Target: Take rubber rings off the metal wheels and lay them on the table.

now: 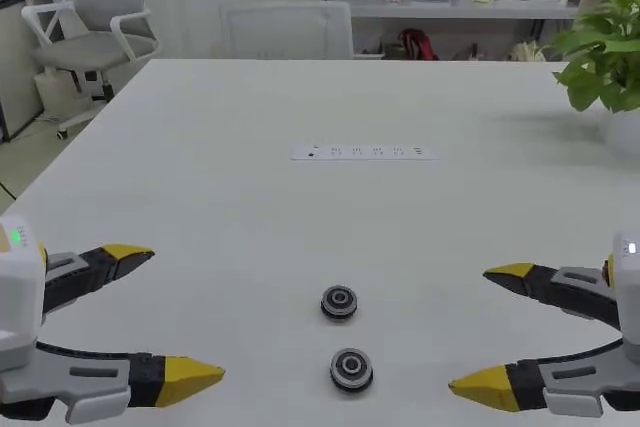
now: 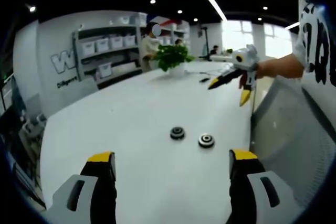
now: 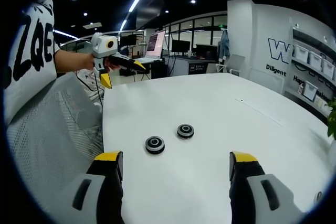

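I'm holding both sets of jaws spread wide, grasping nothing.
The left gripper and right gripper are flanking two ringed wheels: nearer wheel, farther wheel.

Both wheels sit on the table, centre, close to the person's edge. The far wheel is just behind and slightly left of the near wheel, near it but apart. Left gripper is off to their left, right gripper to their right, with the wheels between. Power strip lies mid-table, well behind them. Plant at far right. Chair beyond the far-left corner, shelf behind the table.
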Demonstrator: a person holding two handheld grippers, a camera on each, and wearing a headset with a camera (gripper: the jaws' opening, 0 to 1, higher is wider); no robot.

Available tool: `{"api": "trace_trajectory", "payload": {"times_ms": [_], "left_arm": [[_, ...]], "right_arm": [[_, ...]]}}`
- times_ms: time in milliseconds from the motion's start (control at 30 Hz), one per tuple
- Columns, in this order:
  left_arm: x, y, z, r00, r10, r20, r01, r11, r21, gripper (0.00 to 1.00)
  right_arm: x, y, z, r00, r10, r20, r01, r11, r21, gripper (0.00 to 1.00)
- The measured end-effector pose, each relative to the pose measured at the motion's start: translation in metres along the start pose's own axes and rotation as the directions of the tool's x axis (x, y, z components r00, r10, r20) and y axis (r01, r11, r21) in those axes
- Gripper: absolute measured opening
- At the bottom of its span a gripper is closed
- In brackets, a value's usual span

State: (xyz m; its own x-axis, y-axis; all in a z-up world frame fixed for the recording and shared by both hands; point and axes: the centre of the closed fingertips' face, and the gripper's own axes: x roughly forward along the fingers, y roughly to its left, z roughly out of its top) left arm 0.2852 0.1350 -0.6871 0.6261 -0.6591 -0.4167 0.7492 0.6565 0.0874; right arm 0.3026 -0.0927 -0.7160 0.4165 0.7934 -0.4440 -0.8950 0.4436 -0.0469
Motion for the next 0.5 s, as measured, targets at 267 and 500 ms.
{"api": "trace_trajectory", "payload": {"times_ms": [267,500], "left_arm": [[0.0014,-0.0017,0.0018,0.9999,-0.010,-0.003,0.010,1.000,0.012,0.90],[0.0012,-0.0023,0.0013,0.9999,-0.012,-0.003,0.012,1.000,0.011,0.90]], "right_arm": [[0.0018,0.0004,0.0031,1.0000,0.004,0.004,-0.004,1.000,-0.006,0.80],[0.0011,0.0014,0.0017,1.0000,0.005,-0.001,-0.005,1.000,-0.006,0.80]]}}
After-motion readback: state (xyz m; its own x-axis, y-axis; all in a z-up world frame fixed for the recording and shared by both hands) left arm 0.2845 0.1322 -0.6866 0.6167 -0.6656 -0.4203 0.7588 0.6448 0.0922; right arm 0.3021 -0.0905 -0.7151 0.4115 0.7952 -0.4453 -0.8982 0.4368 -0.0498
